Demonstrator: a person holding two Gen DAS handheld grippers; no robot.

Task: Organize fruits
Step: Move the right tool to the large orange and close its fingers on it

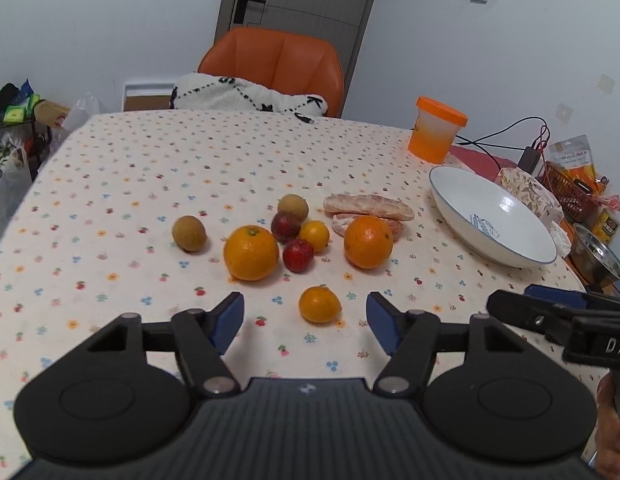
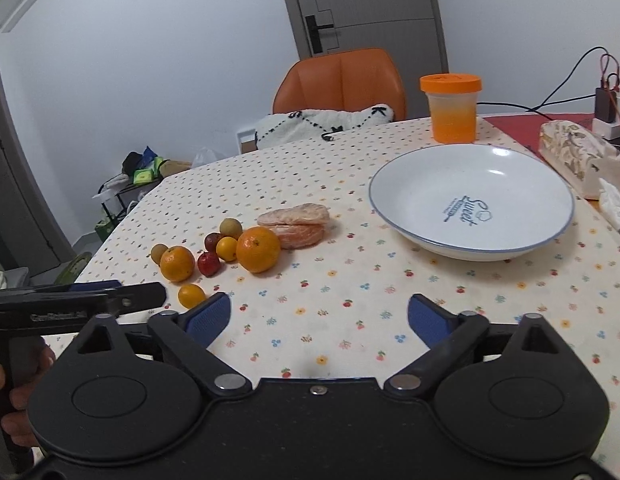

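The small orange fruit (image 1: 320, 304) sits alone on the surface near the left gripper (image 1: 305, 322), whose fingers stand apart around nothing (the right gripper (image 2: 318, 320) gapes wide too); light, round and likely to roll, best pinched across its middle

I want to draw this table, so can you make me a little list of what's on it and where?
surface: table with a dotted cloth
fruit pile: two big oranges, two red fruits, two brown round fruits, a small yellow fruit, peeled citrus pieces
alone in front: small orange fruit
white plate: right of the fruit, nothing in it
orange-lidded cup: behind the plate
left hand-held gripper: open, the lone fruit just beyond its tips
right hand-held gripper: open, holding nothing
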